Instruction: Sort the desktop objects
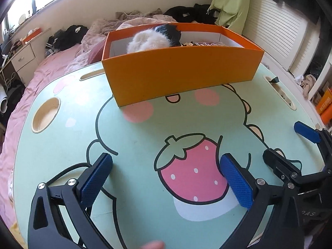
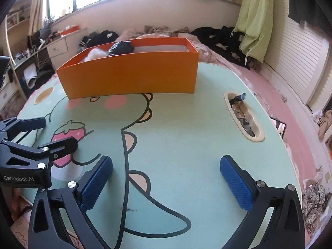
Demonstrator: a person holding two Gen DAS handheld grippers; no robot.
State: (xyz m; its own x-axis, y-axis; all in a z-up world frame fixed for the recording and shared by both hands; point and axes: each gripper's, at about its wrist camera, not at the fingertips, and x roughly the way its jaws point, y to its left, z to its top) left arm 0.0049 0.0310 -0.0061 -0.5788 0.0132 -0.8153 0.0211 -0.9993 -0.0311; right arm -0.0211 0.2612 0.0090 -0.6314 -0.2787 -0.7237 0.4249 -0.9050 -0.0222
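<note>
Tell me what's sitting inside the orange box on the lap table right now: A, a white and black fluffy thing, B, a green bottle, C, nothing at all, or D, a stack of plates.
A: a white and black fluffy thing pokes up above the rim of the orange box, which stands at the far side of the lap table; the right wrist view shows the same fluff.
</note>
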